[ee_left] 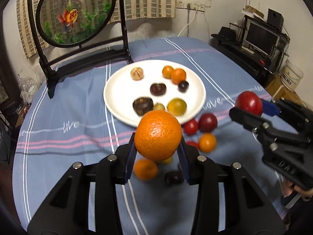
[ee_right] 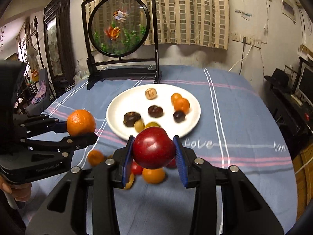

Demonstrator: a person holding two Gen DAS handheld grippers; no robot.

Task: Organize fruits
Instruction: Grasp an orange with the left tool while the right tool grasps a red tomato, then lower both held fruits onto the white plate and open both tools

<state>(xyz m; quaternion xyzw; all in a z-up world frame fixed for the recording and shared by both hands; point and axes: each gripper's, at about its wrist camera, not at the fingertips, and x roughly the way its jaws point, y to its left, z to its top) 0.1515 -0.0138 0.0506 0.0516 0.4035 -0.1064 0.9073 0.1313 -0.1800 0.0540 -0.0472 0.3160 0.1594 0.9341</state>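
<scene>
Holding both fruits above the cloth: left gripper (ee_left: 158, 150) clamps the orange (ee_left: 158, 135), right gripper (ee_right: 154, 157) clamps the red apple (ee_right: 154, 147). I'd carry them over the loose fruit, lower onto bare plate (ee_right: 192, 117) beyond, then release gently so nothing rolls.

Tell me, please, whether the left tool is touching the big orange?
Touching. In the left wrist view the left tool has both blue pads pressed against the sides of the big orange, holding it lifted above the tablecloth; the right wrist view agrees.
</scene>
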